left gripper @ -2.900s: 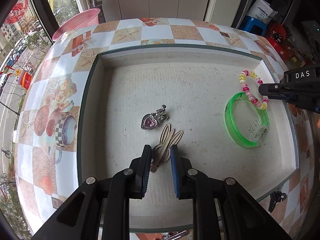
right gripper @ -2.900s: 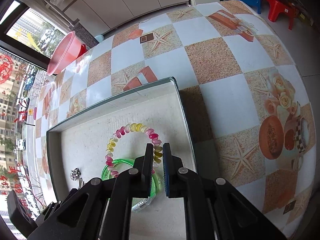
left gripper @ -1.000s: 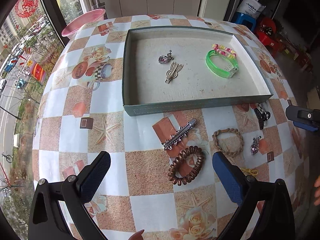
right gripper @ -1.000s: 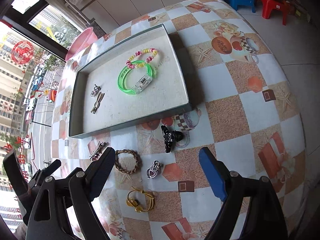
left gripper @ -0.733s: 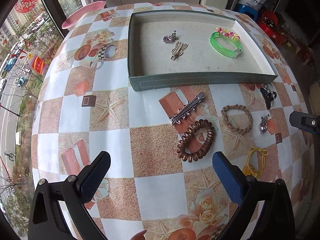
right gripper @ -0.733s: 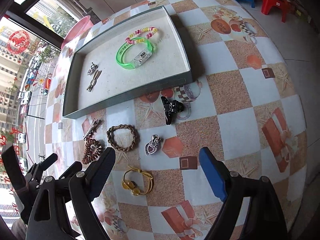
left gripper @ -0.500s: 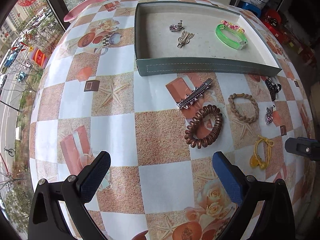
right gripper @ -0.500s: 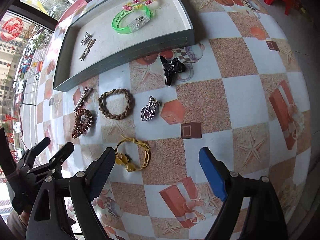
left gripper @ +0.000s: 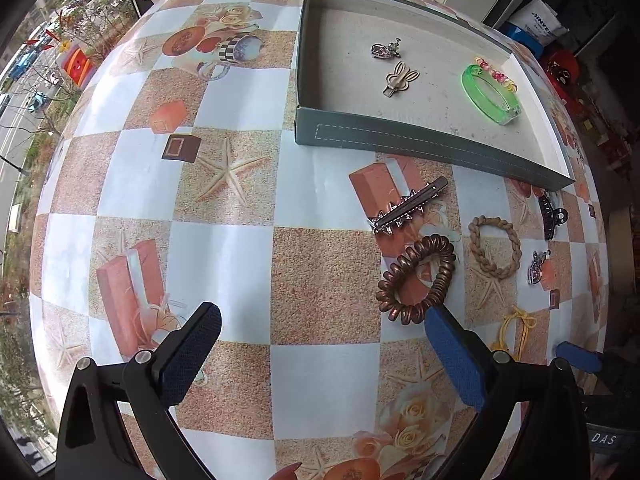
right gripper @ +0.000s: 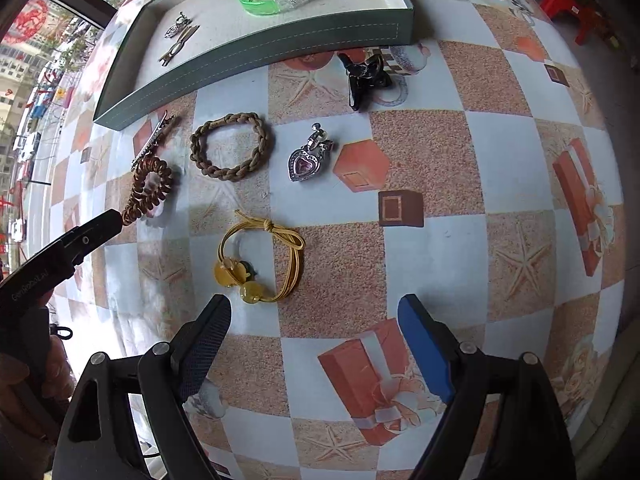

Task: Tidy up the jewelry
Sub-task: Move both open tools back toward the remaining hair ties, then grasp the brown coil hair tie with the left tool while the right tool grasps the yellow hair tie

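Both grippers hang released and empty over my patterned desk (left gripper: pixel 224 248): my left gripper (left gripper: pixel 320 344) just near of the brown spiral hair tie (left gripper: pixel 416 278), my right gripper (right gripper: pixel 314 330) just near of the yellow elastic hair tie (right gripper: pixel 260 258). The grey tray (left gripper: pixel 420 142) at the far side holds a green bangle (left gripper: pixel 490 94), a beaded bracelet, and two small clips.

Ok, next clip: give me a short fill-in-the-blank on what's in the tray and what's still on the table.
1. The green bangle lies inside the ___.
2. Both grippers, left and right, are ___.
3. The hair tie nearest the right gripper is ___ in colour.
4. The black claw clip lies ___ the tray.

Missing: tray; open; yellow; outside
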`<state>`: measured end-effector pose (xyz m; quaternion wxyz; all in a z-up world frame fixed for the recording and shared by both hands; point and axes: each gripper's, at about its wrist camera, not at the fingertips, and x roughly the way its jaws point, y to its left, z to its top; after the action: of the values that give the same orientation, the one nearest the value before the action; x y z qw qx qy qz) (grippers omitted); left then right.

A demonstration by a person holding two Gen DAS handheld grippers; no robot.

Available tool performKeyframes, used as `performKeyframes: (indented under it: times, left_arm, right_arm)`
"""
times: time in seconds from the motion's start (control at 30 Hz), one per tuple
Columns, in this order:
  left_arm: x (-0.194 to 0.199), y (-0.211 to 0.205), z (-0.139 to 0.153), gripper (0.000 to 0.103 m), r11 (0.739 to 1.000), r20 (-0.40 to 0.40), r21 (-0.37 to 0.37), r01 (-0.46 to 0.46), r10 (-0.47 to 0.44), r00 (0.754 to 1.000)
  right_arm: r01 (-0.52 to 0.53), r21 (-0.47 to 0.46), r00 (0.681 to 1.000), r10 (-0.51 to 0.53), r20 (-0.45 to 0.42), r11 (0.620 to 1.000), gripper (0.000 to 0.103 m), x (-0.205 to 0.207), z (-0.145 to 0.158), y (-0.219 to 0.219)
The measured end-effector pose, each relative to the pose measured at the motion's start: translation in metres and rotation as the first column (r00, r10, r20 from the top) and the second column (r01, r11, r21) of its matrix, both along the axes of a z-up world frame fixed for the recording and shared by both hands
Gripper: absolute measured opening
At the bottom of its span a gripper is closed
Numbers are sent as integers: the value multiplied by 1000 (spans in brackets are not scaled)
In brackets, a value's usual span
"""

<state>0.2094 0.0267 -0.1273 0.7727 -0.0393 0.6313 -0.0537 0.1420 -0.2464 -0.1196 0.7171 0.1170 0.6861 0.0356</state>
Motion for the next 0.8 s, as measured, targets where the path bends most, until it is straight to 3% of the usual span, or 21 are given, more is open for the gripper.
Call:
performKeyframes:
  times: [0.4, 0.47, 0.53, 0.7, 0.8]
  left_arm:
    - [11, -21, -13, 103, 997, -6, 46, 63, -62, 998]
    - [9, -25, -13, 103, 995, 6, 58, 76, -76, 997]
    - [8, -31, -11, 103, 994, 19, 69, 89, -90, 996]
    - [8, -42, -7, 103, 989, 51, 105, 107, -113, 992]
    - [8, -45, -6, 103, 989, 59, 98, 112, -118, 991]
  right_arm:
    - [-115, -61, 991, 119, 56, 991, 85, 7, 4, 50]
    - [-132, -75, 989, 137, 62, 988, 70, 9, 4, 58]
    - [-145, -89, 987, 151, 62, 985, 61, 9, -2, 64]
    - [-176, -122, 979, 187, 84, 977, 58, 10, -5, 75]
    - [-194, -153, 974, 208, 87, 969, 48, 9, -5, 79]
